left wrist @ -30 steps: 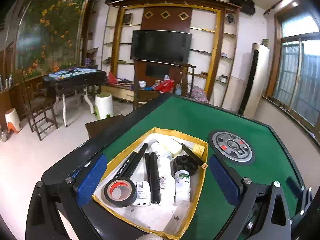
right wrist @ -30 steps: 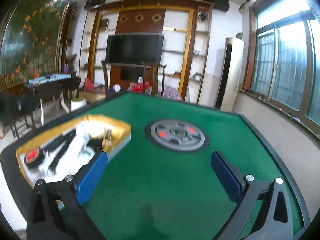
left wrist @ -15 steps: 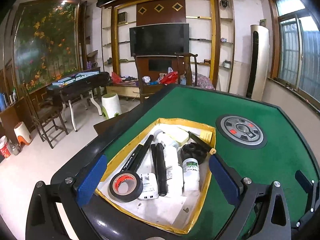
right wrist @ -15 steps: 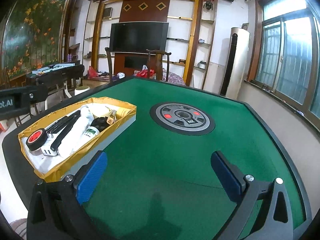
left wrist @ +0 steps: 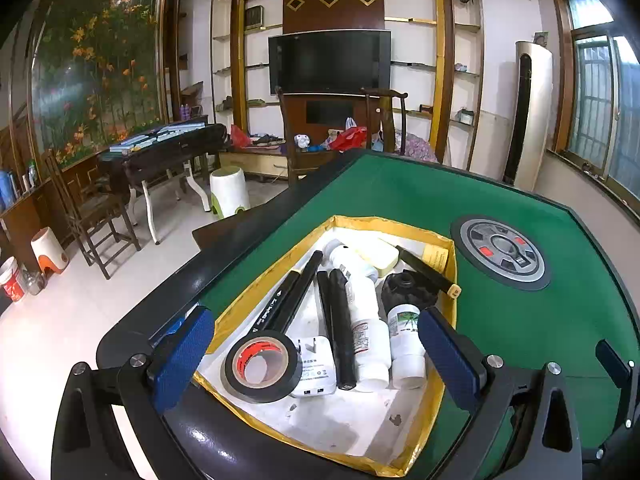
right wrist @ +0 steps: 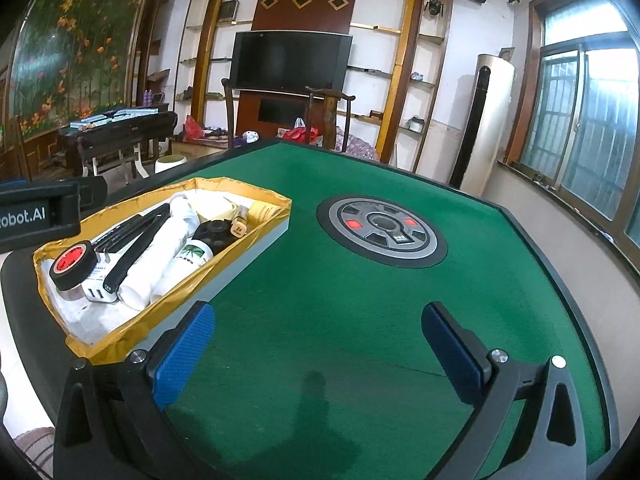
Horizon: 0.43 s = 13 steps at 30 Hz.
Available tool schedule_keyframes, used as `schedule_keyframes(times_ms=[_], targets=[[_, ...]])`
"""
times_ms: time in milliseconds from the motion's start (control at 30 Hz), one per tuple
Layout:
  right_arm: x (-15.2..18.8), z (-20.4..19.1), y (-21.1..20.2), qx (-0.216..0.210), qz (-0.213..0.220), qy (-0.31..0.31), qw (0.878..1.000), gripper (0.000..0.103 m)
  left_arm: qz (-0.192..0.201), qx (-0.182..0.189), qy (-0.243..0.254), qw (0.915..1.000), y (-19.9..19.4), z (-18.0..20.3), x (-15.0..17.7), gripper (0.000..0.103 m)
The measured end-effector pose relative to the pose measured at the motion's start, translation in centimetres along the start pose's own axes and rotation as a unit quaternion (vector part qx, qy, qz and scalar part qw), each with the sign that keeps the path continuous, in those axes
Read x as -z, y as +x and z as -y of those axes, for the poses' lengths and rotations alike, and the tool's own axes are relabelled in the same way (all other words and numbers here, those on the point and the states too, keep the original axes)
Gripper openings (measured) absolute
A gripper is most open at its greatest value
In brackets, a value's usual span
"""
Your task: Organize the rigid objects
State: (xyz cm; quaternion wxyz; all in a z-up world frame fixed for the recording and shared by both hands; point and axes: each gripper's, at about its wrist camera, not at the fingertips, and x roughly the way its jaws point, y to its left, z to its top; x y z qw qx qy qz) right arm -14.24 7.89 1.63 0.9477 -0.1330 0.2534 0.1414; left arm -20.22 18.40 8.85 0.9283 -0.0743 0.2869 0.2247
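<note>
Yellow-lined tray (left wrist: pixel 448 248) sits on the green desk (left wrist: pixel 520 320) at its left edge, near the front-left corner. Contents packed side by side: roll of black tape (left wrist: pixel 262 366) with red core at the near end, touching a white charger plug (left wrist: pixel 314 368); black marker (left wrist: pixel 290 298) and black rod (left wrist: pixel 340 320) lying lengthwise; tall white bottle (left wrist: pixel 366 320) beside a shorter white bottle with green label (left wrist: pixel 406 334); black round cap (left wrist: pixel 406 286) behind it; pale yellow block (left wrist: pixel 378 256) at the far end. Round grey dial (right wrist: pixel 382 232) set in the desk centre, well apart from the tray.

Left tool (left wrist: pixel 316 356): jaws wide, holding nothing, hovering over the tray's near end. Right tool (right wrist: pixel 316 356): jaws wide, holding nothing, over bare green felt just right of the tray.
</note>
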Motion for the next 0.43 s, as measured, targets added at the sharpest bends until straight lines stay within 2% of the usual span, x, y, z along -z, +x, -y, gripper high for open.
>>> schedule_keyframes(times_ms=[433], targets=[[-0.03,-0.27,0.78,-0.003,-0.009,-0.003,1.0,0.103,-0.009,-0.013,0.0,0.9999,0.94,-0.07,0.35,0.102]])
